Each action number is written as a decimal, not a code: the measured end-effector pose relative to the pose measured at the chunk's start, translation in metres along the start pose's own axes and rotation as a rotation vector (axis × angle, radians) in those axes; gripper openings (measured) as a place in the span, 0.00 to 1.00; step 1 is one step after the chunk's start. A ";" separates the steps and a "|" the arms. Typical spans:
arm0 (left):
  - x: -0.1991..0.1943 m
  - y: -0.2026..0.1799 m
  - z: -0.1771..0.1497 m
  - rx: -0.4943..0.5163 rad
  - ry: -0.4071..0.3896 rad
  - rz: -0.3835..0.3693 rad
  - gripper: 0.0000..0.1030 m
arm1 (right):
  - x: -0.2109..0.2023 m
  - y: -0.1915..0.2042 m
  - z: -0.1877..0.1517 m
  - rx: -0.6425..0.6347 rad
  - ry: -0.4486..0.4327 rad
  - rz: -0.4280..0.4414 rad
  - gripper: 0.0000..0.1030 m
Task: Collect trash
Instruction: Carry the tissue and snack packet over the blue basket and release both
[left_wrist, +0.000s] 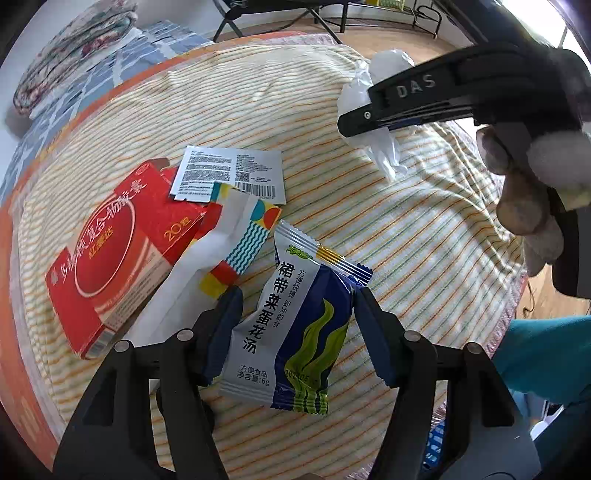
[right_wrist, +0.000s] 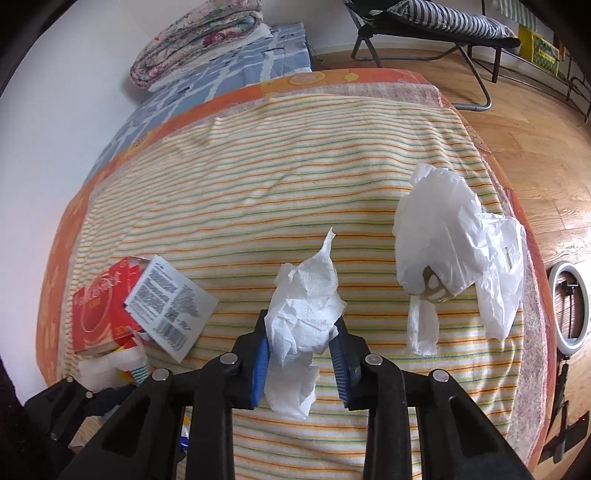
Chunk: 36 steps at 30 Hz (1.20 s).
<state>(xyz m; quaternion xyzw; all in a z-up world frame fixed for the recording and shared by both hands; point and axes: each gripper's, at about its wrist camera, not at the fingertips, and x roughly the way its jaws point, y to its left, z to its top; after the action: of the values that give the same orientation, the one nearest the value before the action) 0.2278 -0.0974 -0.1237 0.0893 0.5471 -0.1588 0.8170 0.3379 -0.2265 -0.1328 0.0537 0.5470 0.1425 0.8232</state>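
My left gripper (left_wrist: 295, 306) is shut on a blue and grey soup packet (left_wrist: 291, 325) with a green seaweed drawing, held over the striped cloth. Left of it lie a white wrapper with coloured waves (left_wrist: 221, 254), a red box (left_wrist: 114, 254) and a white printed sachet (left_wrist: 229, 173). My right gripper (right_wrist: 301, 332) is shut on a crumpled white tissue (right_wrist: 303, 306); it shows at the upper right of the left wrist view (left_wrist: 406, 99). A white plastic bag (right_wrist: 458, 251) lies right of it.
The striped towel (right_wrist: 258, 184) covers an orange-edged bed. A folded floral quilt (right_wrist: 195, 40) lies at the back left. A folding chair (right_wrist: 436, 29) stands on the wooden floor behind. A ring light (right_wrist: 569, 306) stands at the right.
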 end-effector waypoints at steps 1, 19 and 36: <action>-0.001 0.001 0.000 -0.007 0.000 -0.003 0.62 | -0.002 0.002 -0.001 -0.003 -0.001 0.010 0.29; -0.075 0.007 -0.023 -0.080 -0.114 -0.058 0.62 | -0.070 0.022 -0.034 -0.057 -0.080 0.109 0.28; -0.121 0.002 -0.096 -0.073 -0.131 -0.034 0.62 | -0.135 0.067 -0.131 -0.247 -0.109 0.167 0.28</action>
<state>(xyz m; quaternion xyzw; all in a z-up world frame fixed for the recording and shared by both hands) 0.1027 -0.0456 -0.0497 0.0397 0.4993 -0.1582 0.8510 0.1574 -0.2107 -0.0492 0.0051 0.4734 0.2735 0.8373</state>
